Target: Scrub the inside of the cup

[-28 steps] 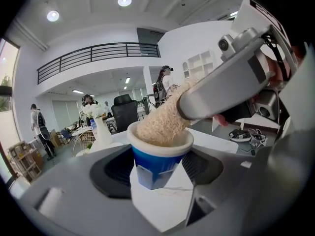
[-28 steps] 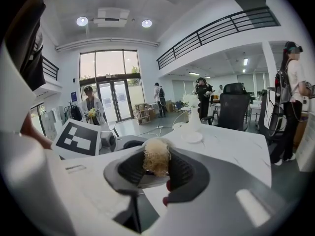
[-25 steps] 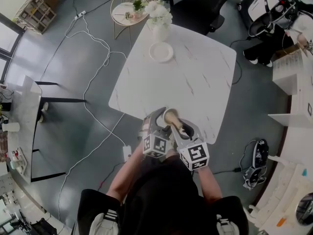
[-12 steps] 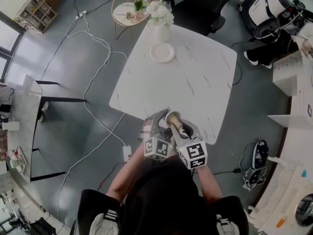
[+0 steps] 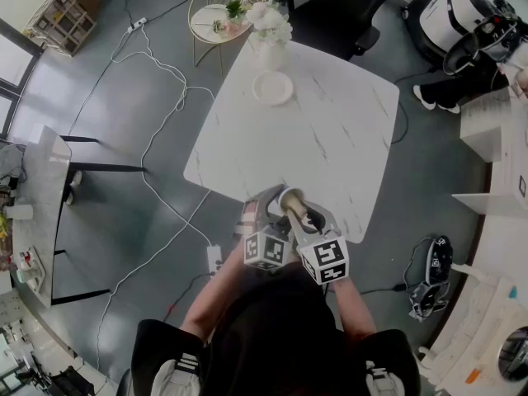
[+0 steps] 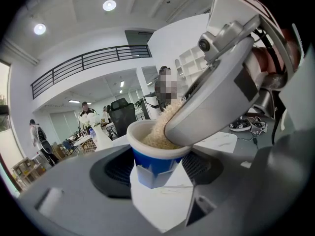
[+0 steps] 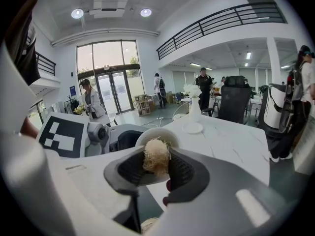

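My left gripper is shut on a blue cup with a white rim, which stands upright between its pads. A pale fibrous scrubber reaches down into the cup's mouth. In the right gripper view the scrubber sits between the pads of my right gripper, which is shut on it, with the cup's rim just behind. In the head view the cup is over the near edge of the table, with the left gripper and the right gripper meeting at it.
The white marble table carries a white plate and a vase of white flowers at its far end. A round wire side table, an office chair and floor cables surround it. People stand in the background.
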The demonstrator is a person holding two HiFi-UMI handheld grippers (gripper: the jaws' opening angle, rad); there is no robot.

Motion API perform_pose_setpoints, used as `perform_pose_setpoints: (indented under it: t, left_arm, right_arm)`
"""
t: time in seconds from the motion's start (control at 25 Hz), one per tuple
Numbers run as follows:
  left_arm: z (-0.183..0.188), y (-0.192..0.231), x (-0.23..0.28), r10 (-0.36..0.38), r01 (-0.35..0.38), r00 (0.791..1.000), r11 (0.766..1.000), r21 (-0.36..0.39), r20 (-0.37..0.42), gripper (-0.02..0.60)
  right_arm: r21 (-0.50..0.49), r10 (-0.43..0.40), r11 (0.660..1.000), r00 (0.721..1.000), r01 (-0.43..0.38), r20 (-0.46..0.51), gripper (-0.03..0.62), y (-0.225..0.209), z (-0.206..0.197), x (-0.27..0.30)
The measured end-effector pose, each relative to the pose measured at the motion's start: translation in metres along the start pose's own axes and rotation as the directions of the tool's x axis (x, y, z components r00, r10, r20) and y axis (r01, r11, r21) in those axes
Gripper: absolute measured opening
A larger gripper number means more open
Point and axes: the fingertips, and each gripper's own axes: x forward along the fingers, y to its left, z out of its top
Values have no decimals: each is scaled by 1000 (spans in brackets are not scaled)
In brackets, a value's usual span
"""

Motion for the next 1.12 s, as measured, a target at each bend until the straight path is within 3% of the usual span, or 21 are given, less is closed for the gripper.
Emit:
perform_pose_setpoints:
  t: [0.56, 1.12]
  left_arm:
    - [-4, -4, 4, -9, 9, 1000, 1000, -21, -11, 313]
    - [-6, 0, 4, 1, -1, 1000, 1000, 1, -16, 313]
  right_arm:
    - [5, -24, 1000, 999, 24, -44, 114, -16, -5, -1]
    - [-4, 4, 1000, 999, -4, -53, 112, 0, -5, 5]
